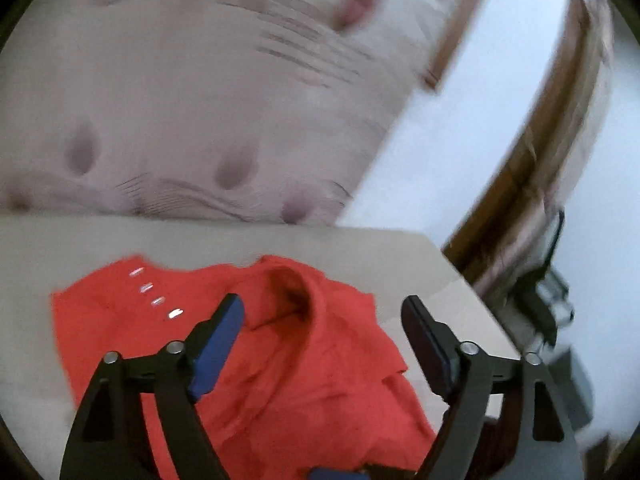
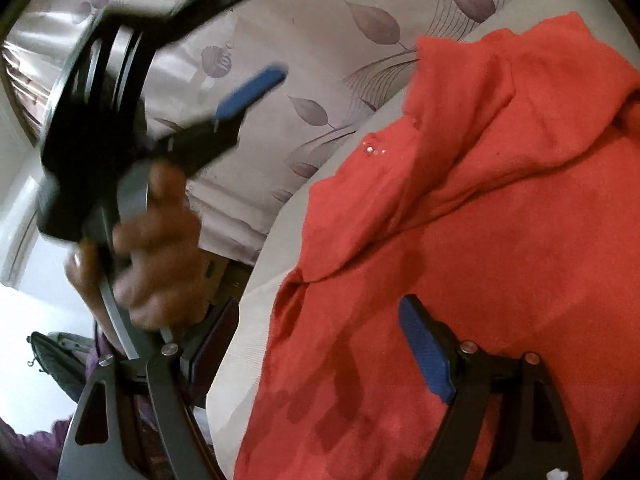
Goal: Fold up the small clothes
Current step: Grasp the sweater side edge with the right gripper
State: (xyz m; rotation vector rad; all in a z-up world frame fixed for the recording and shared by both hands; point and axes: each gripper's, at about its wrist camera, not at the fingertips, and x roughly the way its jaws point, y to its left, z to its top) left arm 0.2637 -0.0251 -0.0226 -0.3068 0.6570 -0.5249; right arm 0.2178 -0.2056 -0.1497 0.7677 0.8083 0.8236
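On the pale table (image 1: 80, 248) the crumpled red garment (image 1: 280, 352) could be bunched further, since both the left tool (image 1: 322, 310) and the right tool (image 2: 316, 322) are held wide apart, nothing gripped

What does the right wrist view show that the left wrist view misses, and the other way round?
Only the right wrist view shows the person's left hand gripping the left gripper's handle, with one of its blue pads raised in the air.

Only the left wrist view shows the table's far corner, the white floor and a wooden frame beyond it, all blurred.

Both show the red garment crumpled on the light table, its row of small shiny studs, the leaf-patterned fabric behind, and each view's own gripper open above the cloth.
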